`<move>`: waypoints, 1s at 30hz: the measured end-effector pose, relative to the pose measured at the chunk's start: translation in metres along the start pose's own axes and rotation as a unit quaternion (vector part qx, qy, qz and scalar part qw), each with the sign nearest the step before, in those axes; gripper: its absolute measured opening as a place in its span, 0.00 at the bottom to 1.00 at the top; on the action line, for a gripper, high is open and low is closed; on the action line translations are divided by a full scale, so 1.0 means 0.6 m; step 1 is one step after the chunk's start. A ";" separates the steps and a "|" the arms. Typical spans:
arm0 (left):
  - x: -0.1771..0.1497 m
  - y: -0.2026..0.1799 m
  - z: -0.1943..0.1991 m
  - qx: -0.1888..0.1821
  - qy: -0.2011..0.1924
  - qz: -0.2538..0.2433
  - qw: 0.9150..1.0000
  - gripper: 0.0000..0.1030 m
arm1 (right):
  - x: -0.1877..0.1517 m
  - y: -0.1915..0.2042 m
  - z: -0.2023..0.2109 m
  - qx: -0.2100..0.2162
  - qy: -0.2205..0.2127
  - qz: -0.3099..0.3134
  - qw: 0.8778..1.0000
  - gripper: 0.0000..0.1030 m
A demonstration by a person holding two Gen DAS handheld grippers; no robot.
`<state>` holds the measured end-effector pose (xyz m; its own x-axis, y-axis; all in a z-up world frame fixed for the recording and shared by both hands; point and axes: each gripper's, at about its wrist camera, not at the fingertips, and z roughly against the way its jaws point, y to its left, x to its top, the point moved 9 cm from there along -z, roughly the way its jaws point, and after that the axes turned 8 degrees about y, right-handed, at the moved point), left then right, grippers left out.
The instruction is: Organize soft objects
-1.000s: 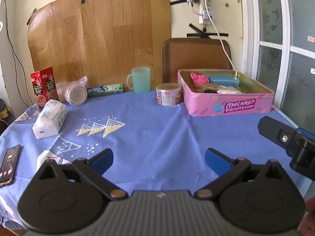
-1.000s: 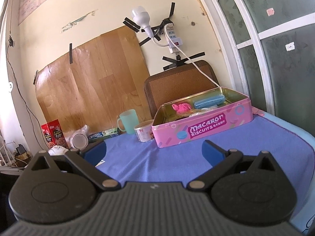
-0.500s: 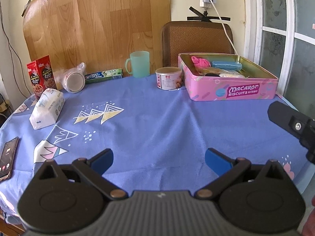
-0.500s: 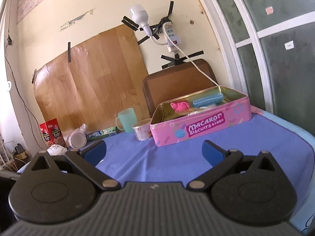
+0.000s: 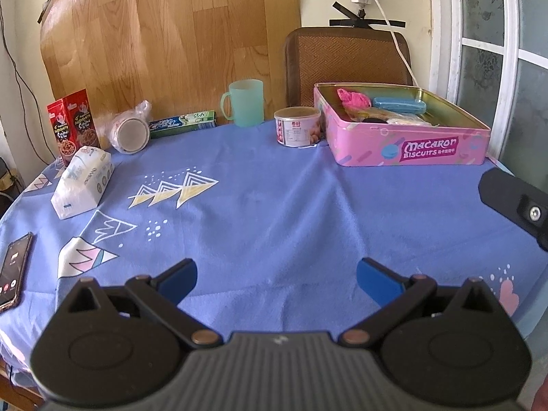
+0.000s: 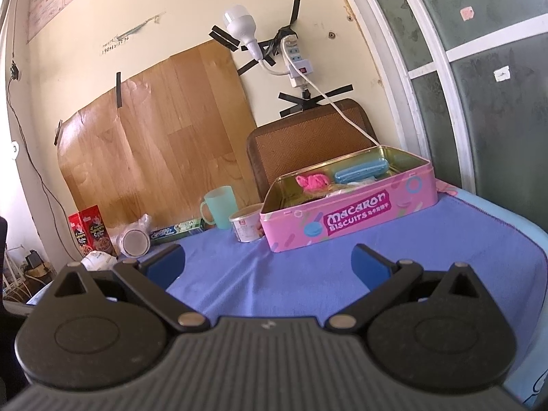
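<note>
A pink Macaron biscuit tin [image 5: 407, 149] [image 6: 352, 217] stands open at the far right of the blue tablecloth. Inside lie a crumpled pink soft thing [image 5: 352, 98] [image 6: 313, 182], a blue case [image 5: 399, 104] [image 6: 361, 169] and pale items I cannot make out. A white tissue pack [image 5: 84, 181] [image 6: 97, 259] lies at the left. My left gripper [image 5: 276, 279] hovers open over the near middle of the table, holding nothing. My right gripper [image 6: 269, 262] is open and empty, near the front right, facing the tin; part of it [image 5: 513, 202] shows at the left wrist view's right edge.
Along the back stand a red snack box [image 5: 73, 121], a bagged round lid [image 5: 130, 130], a toothpaste box [image 5: 183, 123], a green mug [image 5: 245, 108] and a small can [image 5: 297, 126]. A phone [image 5: 13, 270] lies at the left edge. A chair [image 5: 346, 61] stands behind the table.
The left wrist view has pulled back and tilted down, showing more of the tablecloth. The right gripper has shifted slightly. Both stay open; no object has moved.
</note>
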<state>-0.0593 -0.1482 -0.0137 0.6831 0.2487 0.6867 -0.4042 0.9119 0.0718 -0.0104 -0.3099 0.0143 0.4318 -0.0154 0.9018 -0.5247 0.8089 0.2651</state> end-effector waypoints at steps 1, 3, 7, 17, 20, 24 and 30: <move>0.000 0.001 -0.001 0.001 0.001 0.000 1.000 1.00 | 0.000 0.000 0.000 0.000 0.001 0.000 1.000 1.00; -0.001 0.002 -0.004 0.002 0.003 0.001 1.000 1.00 | -0.002 -0.001 -0.002 0.000 0.006 -0.003 1.000 1.00; -0.003 0.004 -0.011 0.005 0.008 0.001 1.000 1.00 | -0.001 -0.004 -0.003 0.001 0.006 -0.005 1.000 1.00; -0.006 0.005 -0.016 0.004 0.014 0.000 1.000 1.00 | -0.001 -0.004 -0.001 0.001 0.004 -0.004 1.000 1.00; -0.007 0.004 -0.017 0.006 0.013 0.000 1.000 1.00 | -0.003 -0.005 -0.003 0.001 0.008 -0.006 1.000 1.00; -0.007 0.004 -0.017 0.005 0.014 0.000 1.000 1.00 | -0.001 -0.006 -0.004 0.002 0.008 -0.006 1.000 1.00; -0.009 0.008 -0.020 0.006 0.011 -0.002 1.000 1.00 | -0.002 -0.006 -0.003 0.002 0.007 -0.006 1.000 1.00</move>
<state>-0.0573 -0.1415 -0.0255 0.6987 0.2518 0.6697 -0.4085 0.9089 0.0844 -0.0080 -0.3117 0.0119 0.4488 -0.0166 0.8935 -0.5225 0.8062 0.2775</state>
